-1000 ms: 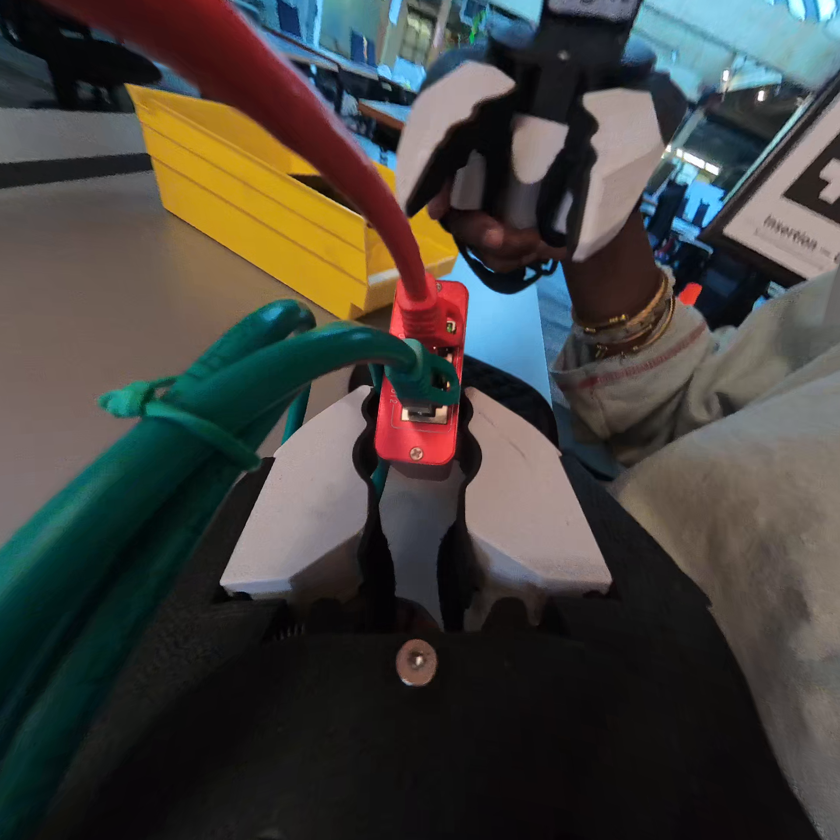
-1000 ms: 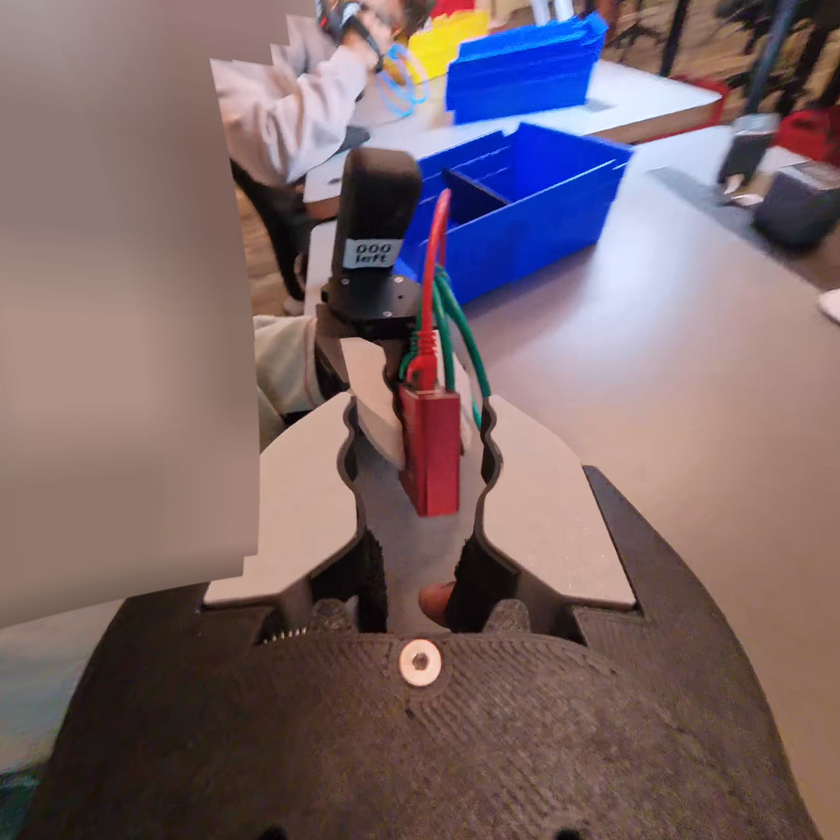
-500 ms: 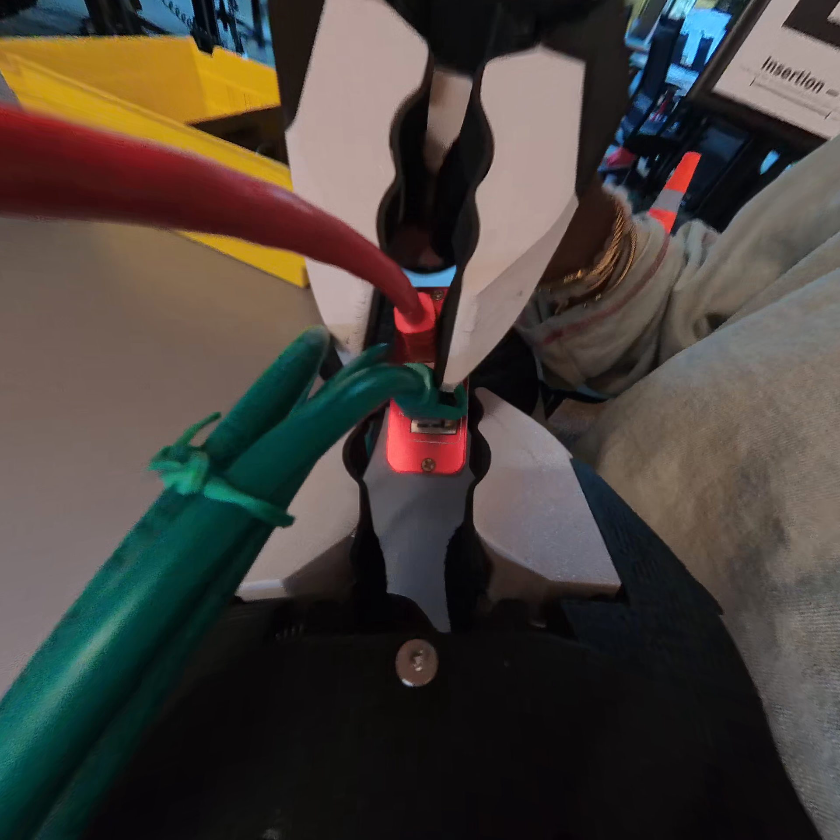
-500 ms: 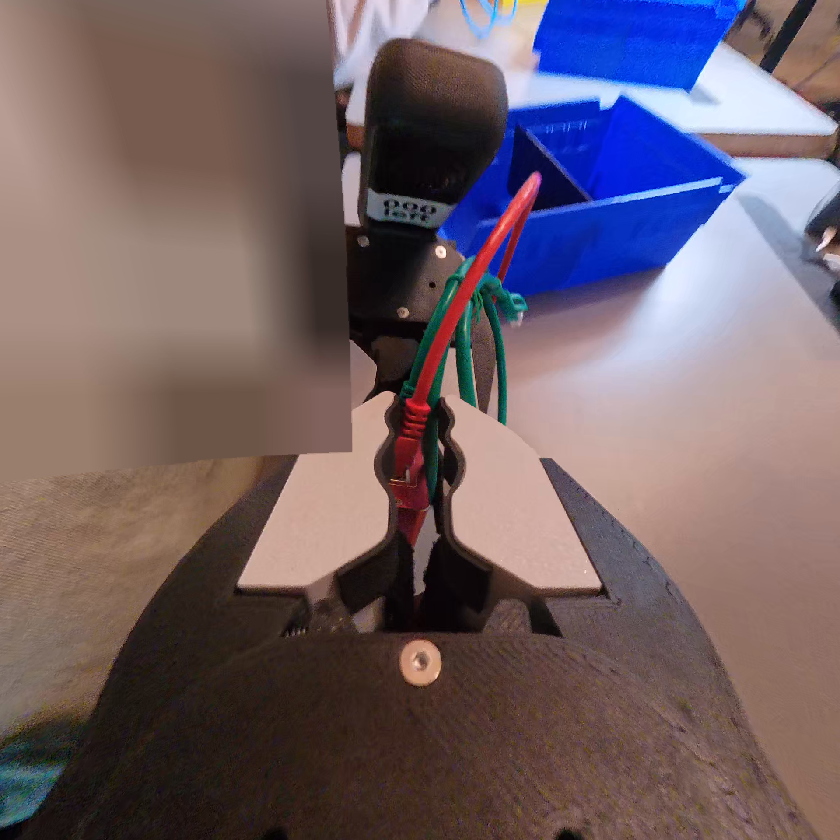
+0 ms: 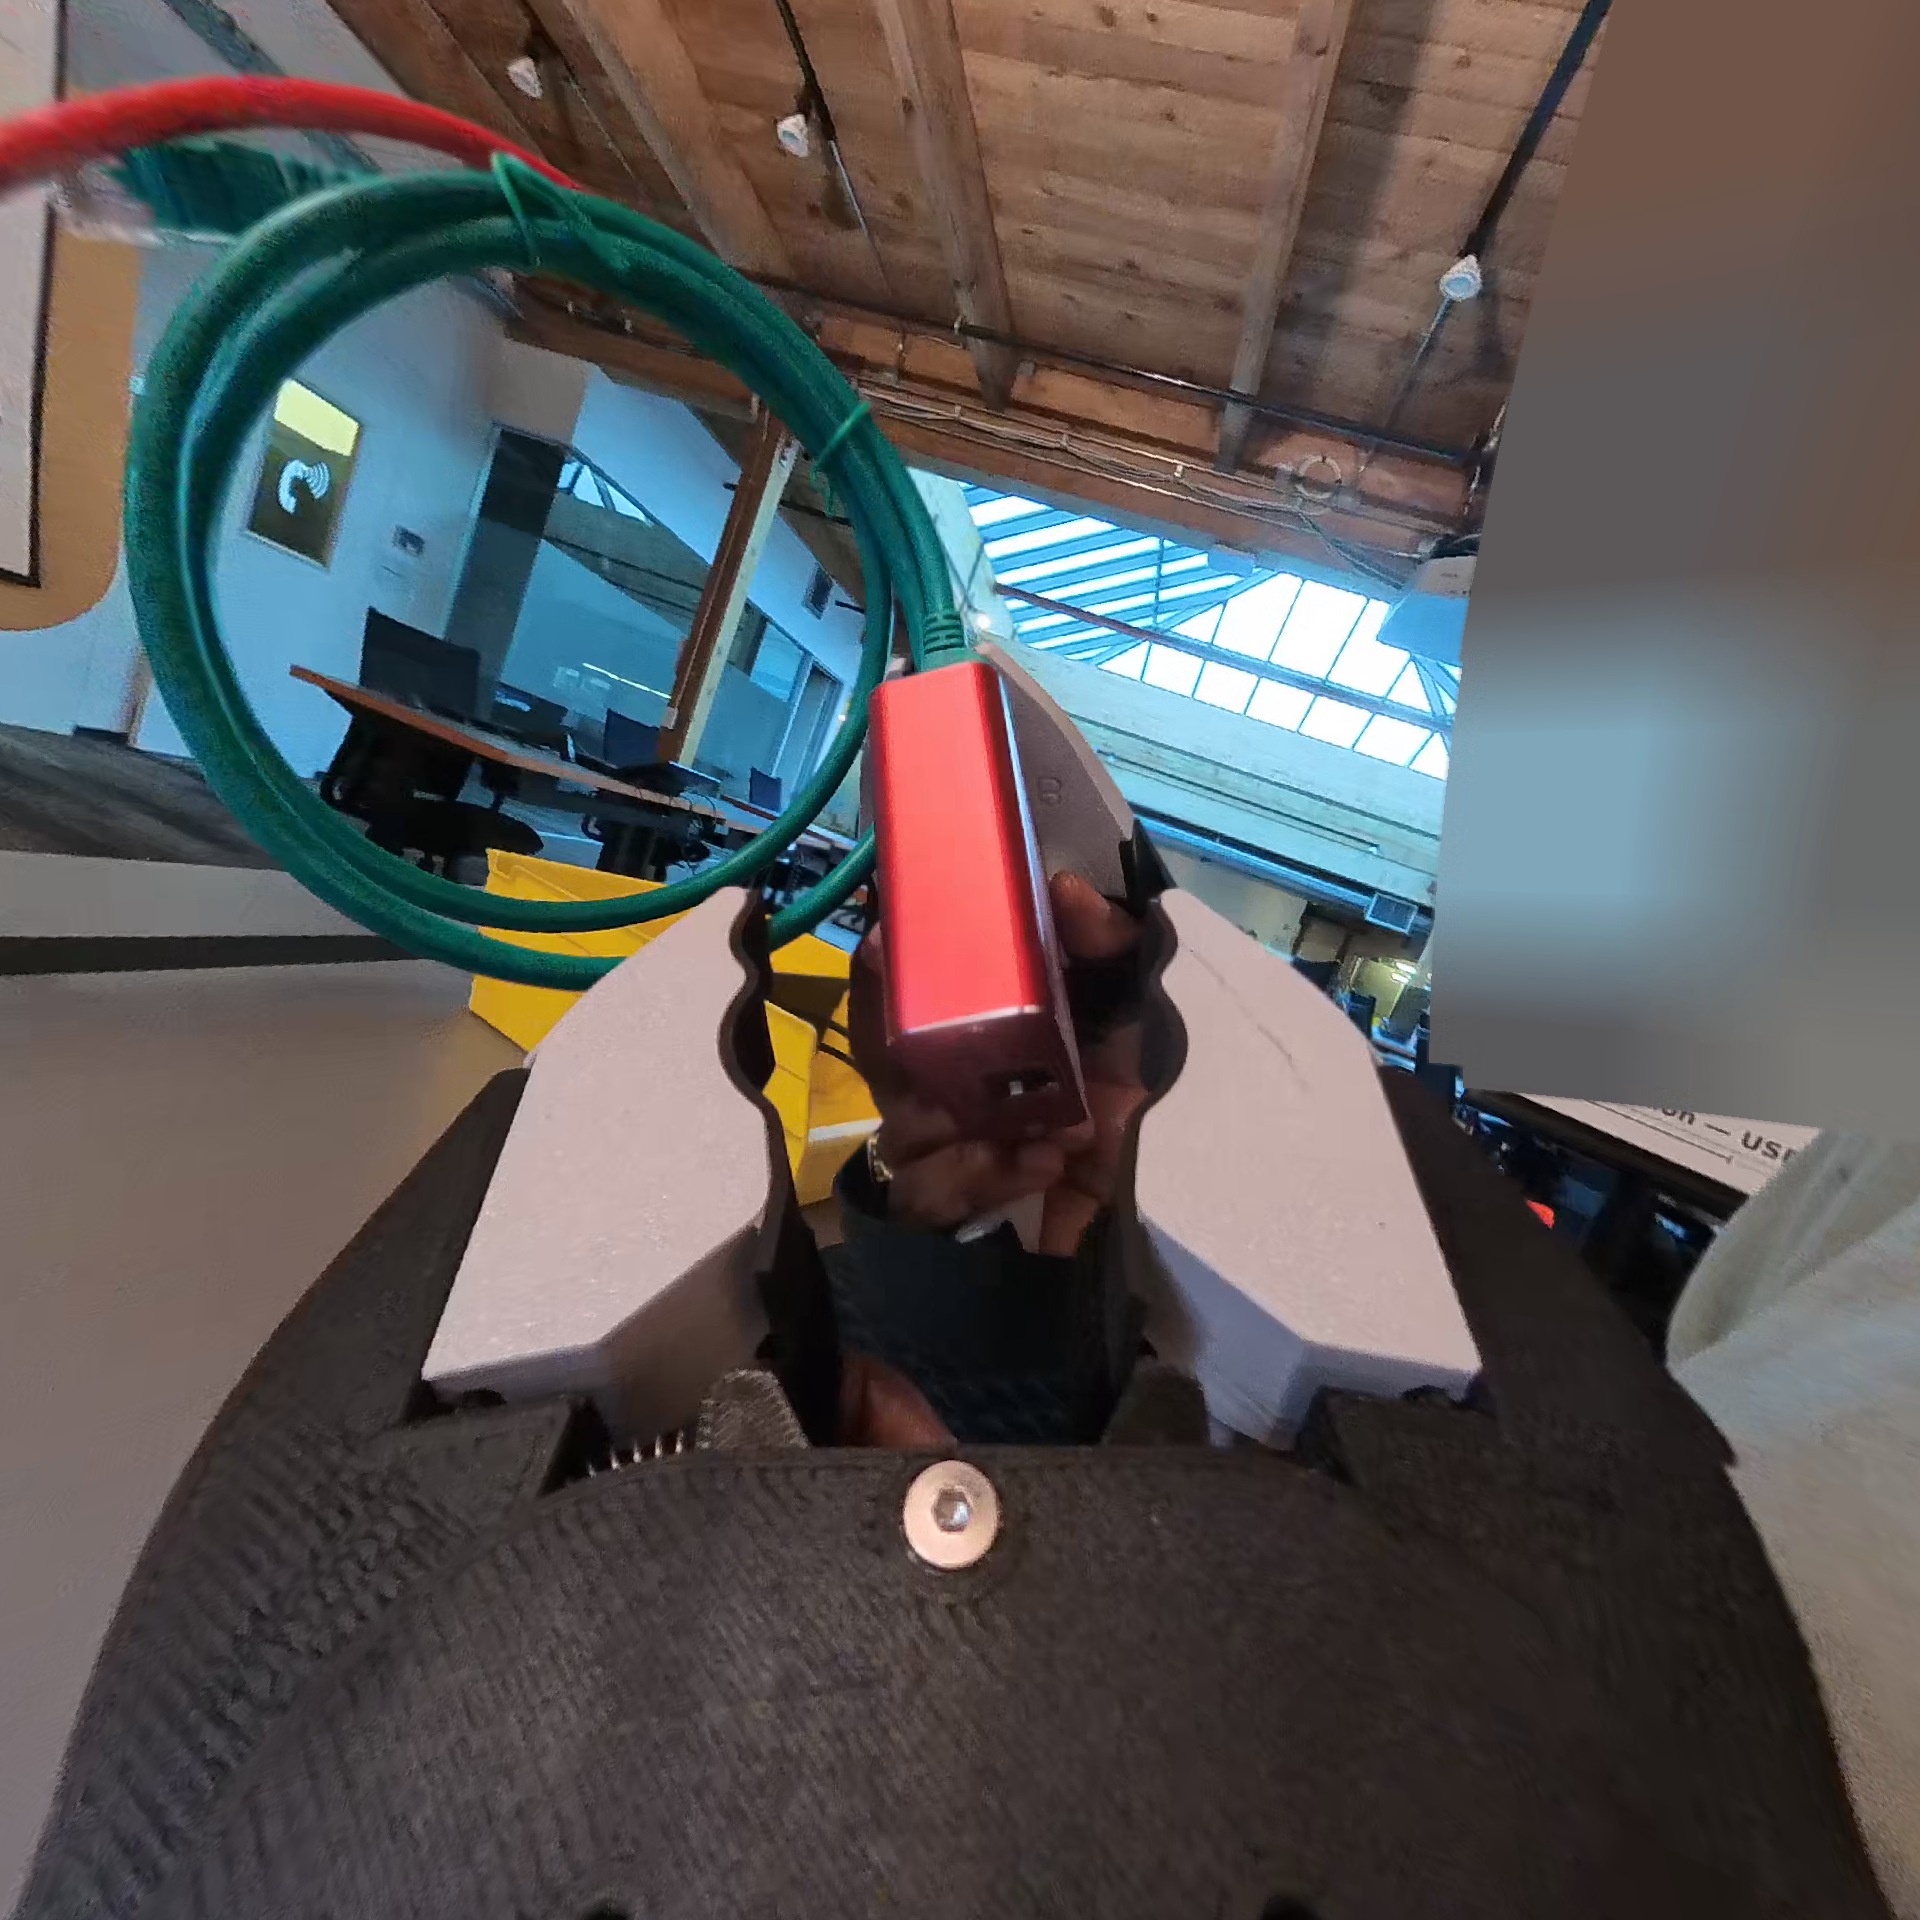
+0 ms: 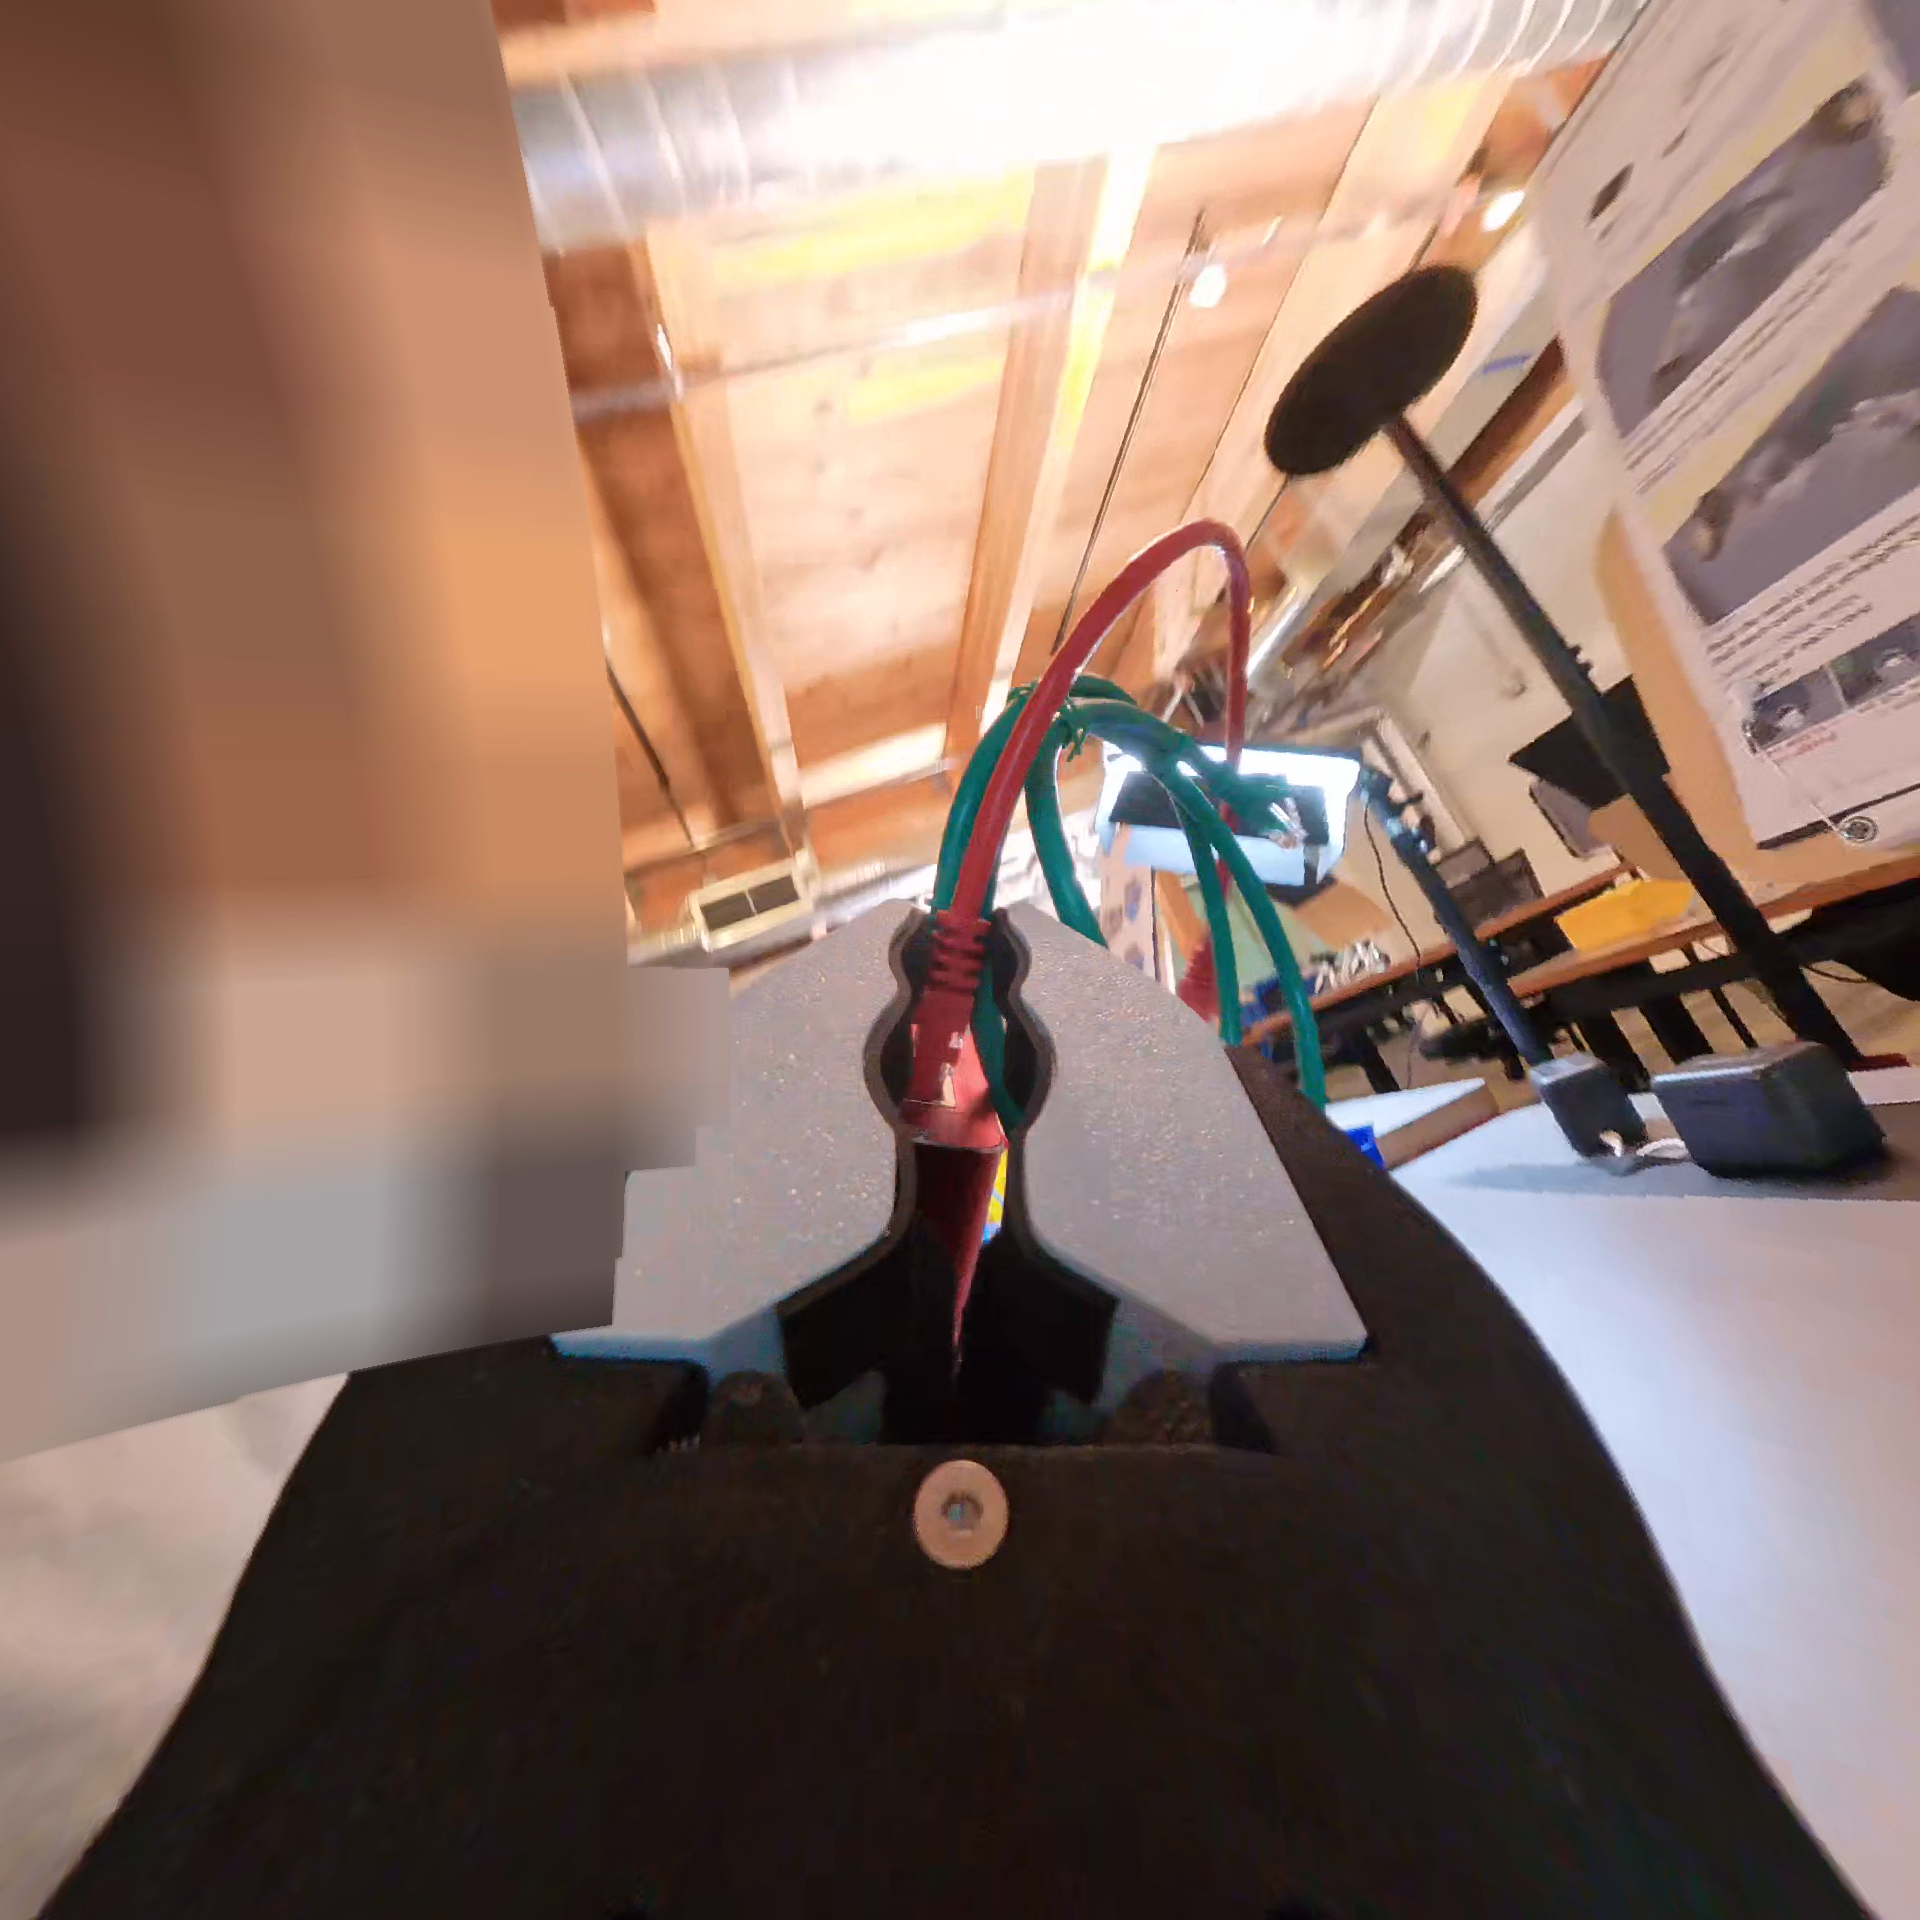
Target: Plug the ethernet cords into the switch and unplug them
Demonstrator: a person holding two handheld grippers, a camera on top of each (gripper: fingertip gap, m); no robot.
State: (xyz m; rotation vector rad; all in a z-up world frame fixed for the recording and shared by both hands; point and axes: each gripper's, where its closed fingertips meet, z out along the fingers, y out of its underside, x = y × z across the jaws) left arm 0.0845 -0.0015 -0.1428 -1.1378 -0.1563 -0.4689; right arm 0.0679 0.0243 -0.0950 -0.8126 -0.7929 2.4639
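Left wrist view shows the left gripper [image 5: 951, 906] with its fingers spread wide and nothing between them, apparently let go so the other side can carry the load alone. Beyond the gap the red switch [image 5: 956, 852] hangs in the air above the desk [image 5: 208, 1091], tilted, one white finger of the right gripper pressed against its far side and a hand [image 5: 997, 1164] below it. A green cord [image 5: 187, 644] is plugged into its upper end and loops round in a tied coil, so its weight hangs from that socket. The red cord [image 5: 260, 104] arcs across the top left; a yellow bin [image 5: 582, 904] sits on the desk behind. In the right wrist view the right gripper [image 6: 961, 920] is nearly closed, clamped on the switch seen edge-on, with the red cord's plug lying in the notch at the fingertips. That grip looks meant to steady the switch for pulling a plug; both cords seem still seated.
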